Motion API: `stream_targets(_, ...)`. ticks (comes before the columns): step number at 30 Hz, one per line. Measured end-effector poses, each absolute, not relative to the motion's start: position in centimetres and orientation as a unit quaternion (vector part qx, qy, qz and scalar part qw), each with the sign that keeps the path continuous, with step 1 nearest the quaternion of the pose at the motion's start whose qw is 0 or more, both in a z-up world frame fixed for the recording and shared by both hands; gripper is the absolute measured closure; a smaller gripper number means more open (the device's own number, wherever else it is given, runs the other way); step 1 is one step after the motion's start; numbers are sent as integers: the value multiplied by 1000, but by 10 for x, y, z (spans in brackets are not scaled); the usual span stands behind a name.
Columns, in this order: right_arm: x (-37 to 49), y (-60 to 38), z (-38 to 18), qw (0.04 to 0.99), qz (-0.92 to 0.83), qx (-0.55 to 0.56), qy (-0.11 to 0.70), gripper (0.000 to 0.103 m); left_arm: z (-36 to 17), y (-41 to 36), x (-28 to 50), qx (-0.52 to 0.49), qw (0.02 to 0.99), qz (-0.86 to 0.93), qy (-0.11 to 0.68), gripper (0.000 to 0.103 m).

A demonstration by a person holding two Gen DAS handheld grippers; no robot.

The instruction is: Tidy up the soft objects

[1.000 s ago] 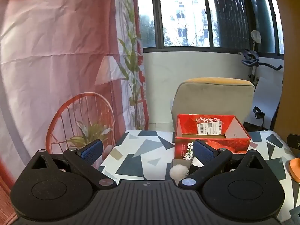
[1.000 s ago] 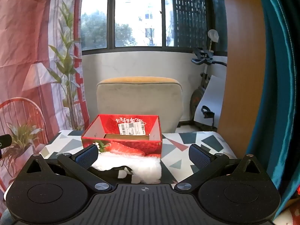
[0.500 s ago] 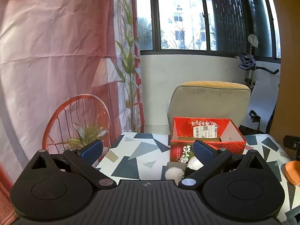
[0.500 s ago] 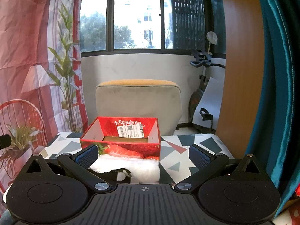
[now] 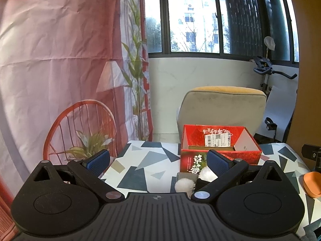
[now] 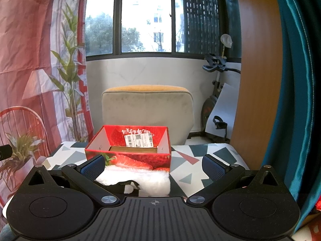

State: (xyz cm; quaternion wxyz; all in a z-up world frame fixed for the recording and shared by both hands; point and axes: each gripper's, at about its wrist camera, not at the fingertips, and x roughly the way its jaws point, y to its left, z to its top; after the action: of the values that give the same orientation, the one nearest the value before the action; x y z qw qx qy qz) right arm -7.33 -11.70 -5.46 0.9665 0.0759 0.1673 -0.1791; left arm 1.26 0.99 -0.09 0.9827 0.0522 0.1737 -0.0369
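Observation:
An open red strawberry-print box (image 5: 219,153) stands on the patterned table; it also shows in the right wrist view (image 6: 128,150). A white fluffy soft item with black parts (image 6: 138,180) lies on the table in front of the box, between my right gripper's fingers and just ahead of them. In the left wrist view its white pompoms (image 5: 185,184) show beside the right finger. My left gripper (image 5: 157,161) is open and empty, left of the box. My right gripper (image 6: 153,165) is open and empty, facing the box.
The table (image 5: 144,160) has a geometric grey and white cloth. A beige chair (image 6: 147,108) stands behind it. An orange object (image 5: 312,183) lies at the table's right side. A teal curtain (image 6: 297,100) hangs at the right; a printed backdrop (image 5: 60,70) at the left.
Both grippers have pulled back slightly from the box and risen a little; the box looks smaller and lower in both views. Both stay open.

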Motion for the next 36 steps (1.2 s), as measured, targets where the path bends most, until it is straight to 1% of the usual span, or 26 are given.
stream_targets(36,-76,-119,-54,966,-183,70,167,0,-5,6,13,50,980,-44,186,0)
